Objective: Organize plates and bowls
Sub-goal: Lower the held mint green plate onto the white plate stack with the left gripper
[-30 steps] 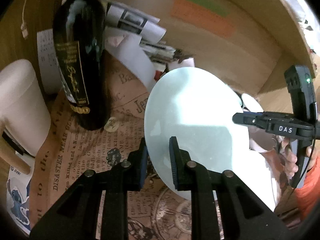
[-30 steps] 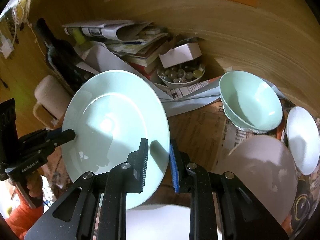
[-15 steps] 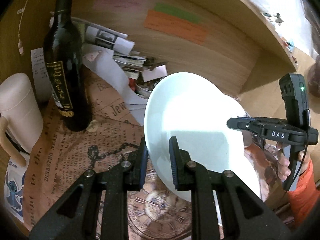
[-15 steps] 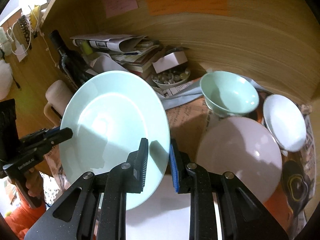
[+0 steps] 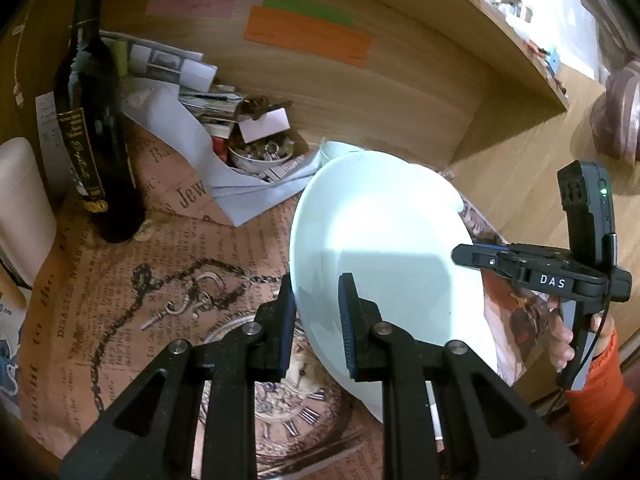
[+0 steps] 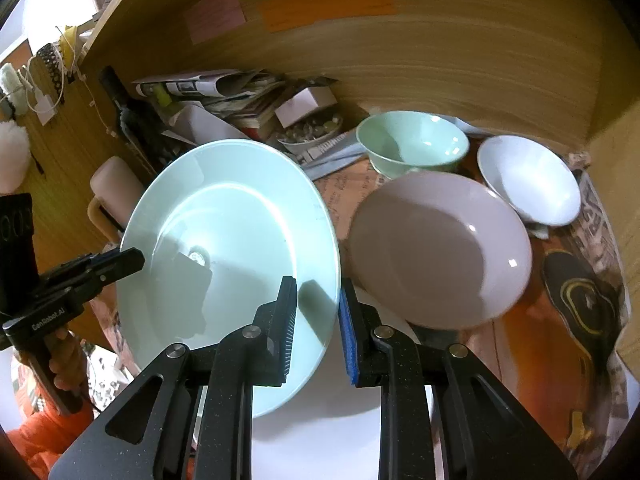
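A pale green plate (image 5: 380, 240) hangs tilted above the papered desk, held at opposite edges by both grippers. My left gripper (image 5: 316, 320) is shut on its near rim; across the plate my right gripper (image 5: 464, 256) clamps the far rim. In the right wrist view the plate (image 6: 228, 240) shows its upper face, with my right gripper (image 6: 318, 320) shut on its rim and my left gripper (image 6: 136, 258) gripping the opposite side. On the desk sit a green bowl (image 6: 412, 144), a white bowl (image 6: 528, 180) and a greyish-pink plate (image 6: 440, 248).
A dark wine bottle (image 5: 92, 140) and a cream mug (image 5: 20, 200) stand at the left. Stacked papers (image 5: 192, 92) and a small bowl of trinkets (image 5: 260, 152) crowd the back corner. A wooden wall (image 6: 440, 60) with sticky notes closes the back.
Both grippers, still holding the plate between them, have drawn back from the wooden wall. The bottle and papers look farther off, and the pink plate and white bowl have come fully into view.
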`<state>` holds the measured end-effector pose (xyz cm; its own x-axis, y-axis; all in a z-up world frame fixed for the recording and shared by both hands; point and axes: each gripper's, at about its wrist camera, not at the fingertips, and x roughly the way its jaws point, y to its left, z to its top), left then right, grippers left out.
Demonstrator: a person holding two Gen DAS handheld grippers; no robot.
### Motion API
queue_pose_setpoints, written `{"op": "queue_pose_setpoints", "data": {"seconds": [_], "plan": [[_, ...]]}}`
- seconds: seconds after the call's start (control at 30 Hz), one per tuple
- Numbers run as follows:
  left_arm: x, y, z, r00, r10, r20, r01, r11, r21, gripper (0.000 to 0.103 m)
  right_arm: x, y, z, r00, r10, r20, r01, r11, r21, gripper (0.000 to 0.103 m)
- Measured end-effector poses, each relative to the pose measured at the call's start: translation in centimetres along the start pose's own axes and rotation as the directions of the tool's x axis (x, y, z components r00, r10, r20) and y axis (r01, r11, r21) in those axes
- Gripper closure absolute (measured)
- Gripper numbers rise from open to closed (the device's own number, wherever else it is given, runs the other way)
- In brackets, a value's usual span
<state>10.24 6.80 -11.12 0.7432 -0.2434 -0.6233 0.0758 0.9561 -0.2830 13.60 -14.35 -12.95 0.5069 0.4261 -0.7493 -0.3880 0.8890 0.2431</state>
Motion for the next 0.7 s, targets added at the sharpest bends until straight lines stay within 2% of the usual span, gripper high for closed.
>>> {"op": "queue_pose_setpoints", "data": {"seconds": [0.3, 0.7], "plan": [[1.1, -1.4, -2.0, 0.999, 0.000, -0.047, 0.000, 1.000, 0.004, 0.084, -1.2, -0.8, -2.4, 1.000, -0.016, 0.015, 0.015, 1.000, 0.020, 0.084], [2.4, -2.4, -4.4, 0.994, 0.013, -0.106, -0.011, 1.000, 0.017, 0.084, -0.9, -1.8, -5.3, 1.000, -0.021, 0.012, 0.020, 0.998, 0.062, 0.084]]}}
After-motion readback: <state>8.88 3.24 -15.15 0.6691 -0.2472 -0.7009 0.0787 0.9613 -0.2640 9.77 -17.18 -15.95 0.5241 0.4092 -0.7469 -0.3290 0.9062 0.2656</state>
